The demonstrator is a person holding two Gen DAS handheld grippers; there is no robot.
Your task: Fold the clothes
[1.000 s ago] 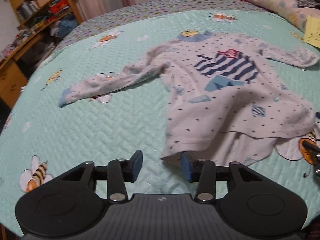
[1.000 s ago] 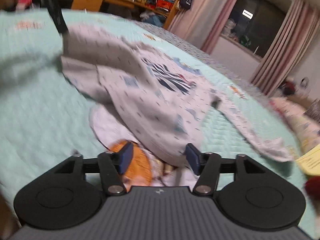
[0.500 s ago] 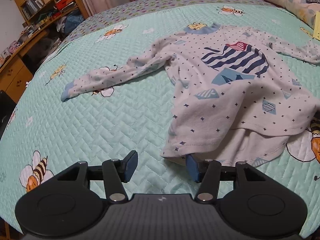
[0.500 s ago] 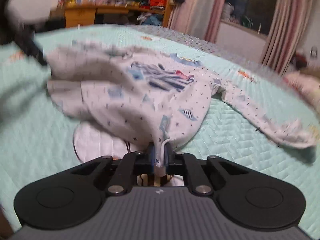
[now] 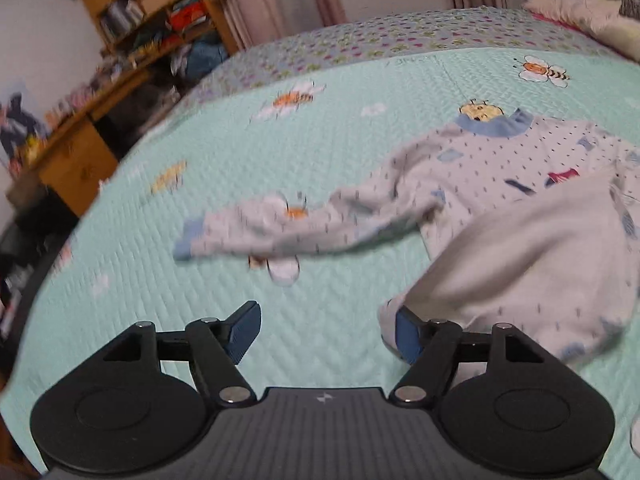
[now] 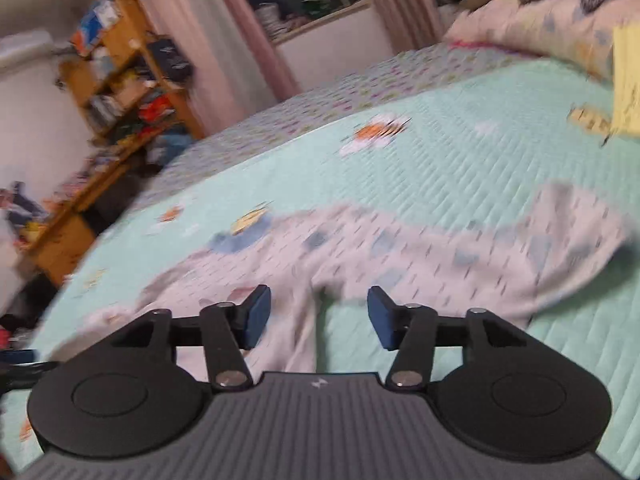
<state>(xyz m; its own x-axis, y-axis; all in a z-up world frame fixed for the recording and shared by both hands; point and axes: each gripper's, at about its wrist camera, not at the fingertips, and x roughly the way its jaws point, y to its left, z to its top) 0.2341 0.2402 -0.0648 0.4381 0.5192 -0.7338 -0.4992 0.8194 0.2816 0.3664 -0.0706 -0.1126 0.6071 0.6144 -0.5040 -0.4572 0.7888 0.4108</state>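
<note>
A white dotted long-sleeved shirt (image 5: 500, 184) with a blue collar (image 5: 496, 126) lies on the mint bee-print quilt (image 5: 340, 136). Its lower part is turned up over the chest, plain inside showing. One sleeve (image 5: 280, 224) stretches left to a blue cuff. My left gripper (image 5: 326, 334) is low over the quilt, its jaws opening. The turned-up cloth edge brushes the right fingertip (image 5: 408, 336), and nothing is between the pads. In the blurred right wrist view the shirt (image 6: 400, 248) lies ahead. My right gripper (image 6: 319, 318) hovers with jaws opening, a loose fold of cloth below the gap, unpressed.
A wooden bookshelf and desk (image 5: 132, 40) stand beyond the bed's left side, with pink curtains (image 6: 248, 28) behind. Pillows (image 6: 540, 28) and a yellow sheet of paper (image 6: 626, 80) lie at the far right. A floral border (image 5: 380, 36) runs along the quilt's far edge.
The right gripper, shut on the shirt hem half a second ago, has let it go and rolled. The hem now lies folded up over the striped chest. The left jaws have widened.
</note>
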